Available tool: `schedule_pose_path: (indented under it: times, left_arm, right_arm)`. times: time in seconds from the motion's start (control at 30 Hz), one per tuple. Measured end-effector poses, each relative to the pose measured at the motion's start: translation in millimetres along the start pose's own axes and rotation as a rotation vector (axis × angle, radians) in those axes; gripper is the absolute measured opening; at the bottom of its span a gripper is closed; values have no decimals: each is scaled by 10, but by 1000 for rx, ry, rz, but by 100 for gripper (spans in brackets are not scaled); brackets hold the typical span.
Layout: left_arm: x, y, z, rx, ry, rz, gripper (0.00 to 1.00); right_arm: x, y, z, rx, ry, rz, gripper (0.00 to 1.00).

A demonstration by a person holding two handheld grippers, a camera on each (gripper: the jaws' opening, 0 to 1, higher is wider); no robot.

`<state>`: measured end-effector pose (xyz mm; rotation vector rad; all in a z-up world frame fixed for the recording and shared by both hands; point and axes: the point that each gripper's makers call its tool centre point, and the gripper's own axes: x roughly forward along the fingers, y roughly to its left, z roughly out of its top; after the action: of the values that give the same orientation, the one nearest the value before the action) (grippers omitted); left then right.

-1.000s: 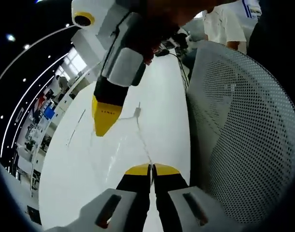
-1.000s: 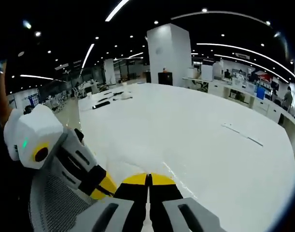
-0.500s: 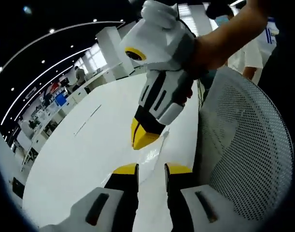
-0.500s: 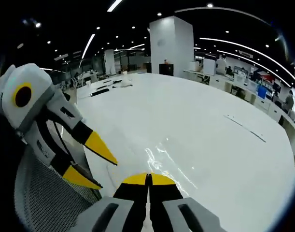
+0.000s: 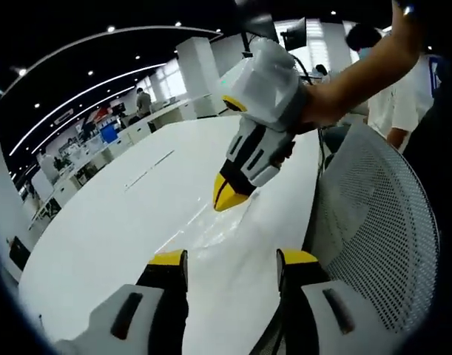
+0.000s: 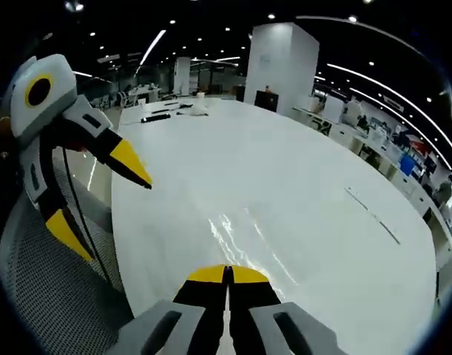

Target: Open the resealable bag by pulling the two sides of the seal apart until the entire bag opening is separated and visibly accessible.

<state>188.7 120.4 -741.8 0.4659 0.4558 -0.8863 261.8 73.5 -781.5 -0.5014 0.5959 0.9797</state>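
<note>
A clear resealable bag (image 6: 244, 240) lies flat on the white table (image 6: 299, 177), showing mostly as shiny creases. My right gripper (image 6: 227, 272) is shut, with its yellow tips on the bag's near edge. In the left gripper view, the right gripper (image 5: 227, 200) comes down from above, its closed tips on the bag (image 5: 211, 228). My left gripper (image 5: 231, 260) is open wide, with nothing between its jaws, a short way back from the bag. In the right gripper view, the left gripper (image 6: 118, 220) hangs open at the left, off the table's edge.
A grey mesh chair back (image 5: 373, 222) stands against the table's edge, also visible as the chair back (image 6: 48, 288). A person in a white shirt (image 5: 410, 96) stands behind it. Small dark items (image 6: 163, 116) lie at the table's far end.
My left gripper has gone from shut to wide open, let go of the bag and drawn back from it. The right gripper stays shut on the bag.
</note>
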Motion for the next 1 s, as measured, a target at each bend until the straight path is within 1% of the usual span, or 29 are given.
schedule_pose_path:
  times: [0.07, 0.17, 0.23, 0.27, 0.3, 0.43, 0.5, 0.53, 0.57, 0.67, 0.73, 0.83, 0.93, 1.0]
  left_arm:
    - [-16, 36, -21, -18, 2, 14, 51]
    - [-44, 96, -23, -11, -4, 43, 57]
    - [-60, 140, -33, -31, -9, 53, 61]
    - [-68, 161, -32, -48, -17, 58, 62]
    - [-71, 171, -35, -57, -19, 58, 63]
    - [-82, 212, -70, -68, -15, 65, 63]
    - [-92, 234, -89, -77, -10, 69, 63]
    - [-94, 238, -91, -80, -10, 70, 63]
    - [-97, 251, -99, -86, -11, 72, 63]
    - [-98, 267, -123, -104, -3, 77, 60]
    - [-96, 261, -126, -116, -4, 72, 58]
    - [-93, 263, -123, -119, -5, 75, 59]
    - [-89, 253, -121, -115, -2, 72, 59]
    - [-89, 241, -118, -113, -2, 67, 59]
  right_arm:
    - [31, -83, 5, -27, 9, -10, 0]
    - [59, -178, 18, -50, 12, -24, 0]
    - [95, -244, 14, -68, 15, -28, 0]
    - [124, -295, 10, -102, 23, -28, 0]
    - [138, -337, 4, -115, 35, -35, 0]
    - [202, -469, 41, -165, 41, -39, 0]
    - [236, -536, 23, -184, 65, -45, 0]
    - [254, -548, 24, -177, 68, -41, 0]
    - [279, -571, 6, -136, 80, -37, 0]
    - [337, -682, -20, -148, 104, -70, 0]
    - [361, -679, -8, -137, 102, -62, 0]
    - [379, -674, 0, -143, 99, -64, 0]
    - [387, -663, -11, -98, 92, -65, 0]
    - [371, -614, -18, -89, 87, -54, 0]
